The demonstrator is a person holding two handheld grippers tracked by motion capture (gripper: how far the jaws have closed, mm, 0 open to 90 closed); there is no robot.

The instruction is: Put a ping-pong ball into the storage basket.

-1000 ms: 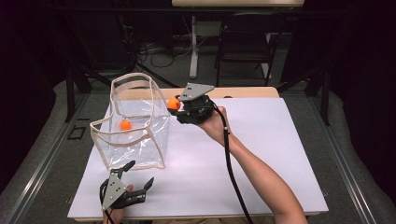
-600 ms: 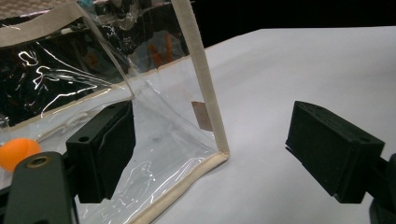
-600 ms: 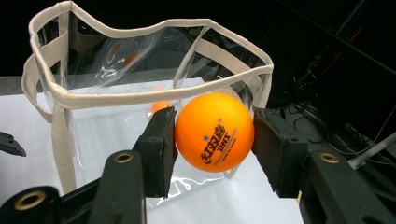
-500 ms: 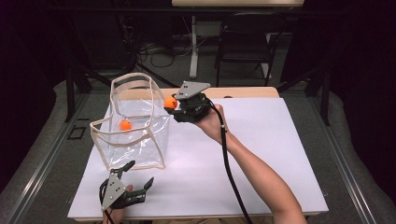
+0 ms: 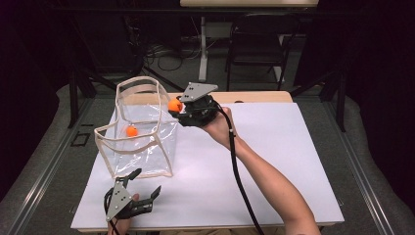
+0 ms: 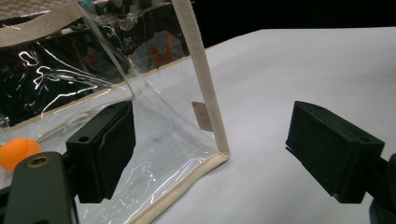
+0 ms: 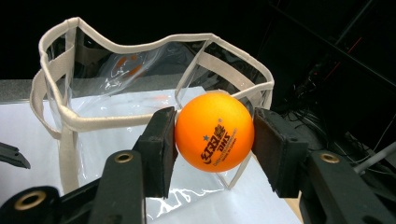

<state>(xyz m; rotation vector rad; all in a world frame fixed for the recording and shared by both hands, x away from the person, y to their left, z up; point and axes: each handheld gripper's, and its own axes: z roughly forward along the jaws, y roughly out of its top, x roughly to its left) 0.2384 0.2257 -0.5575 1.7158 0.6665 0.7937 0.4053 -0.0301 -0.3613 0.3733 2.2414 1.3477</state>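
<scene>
So we're mid-carry on the second ball here. Our right gripper [image 7: 215,135] is pinching an orange ping-pong ball [image 7: 215,132] between both pads, squarely across its middle, and it's up off the white table [image 5: 274,161]. The clear plastic bag [image 7: 154,79] with the cream trim sits just ahead of and below the jaws, its mouth open toward us, and the ball is about at the near rim rather than over the opening yet. One orange ball [image 5: 131,130] is already lying inside on the bag's floor.

Our left gripper [image 5: 131,196] rests low on the table with its jaws spread wide and nothing between them, the bag's bottom corner just in front of it.

Next move, we reckon: push the right gripper forward until the ball hangs over the middle of the opening, then let go. That floppy rim looks easy to snag, so we'd stay above it.
</scene>
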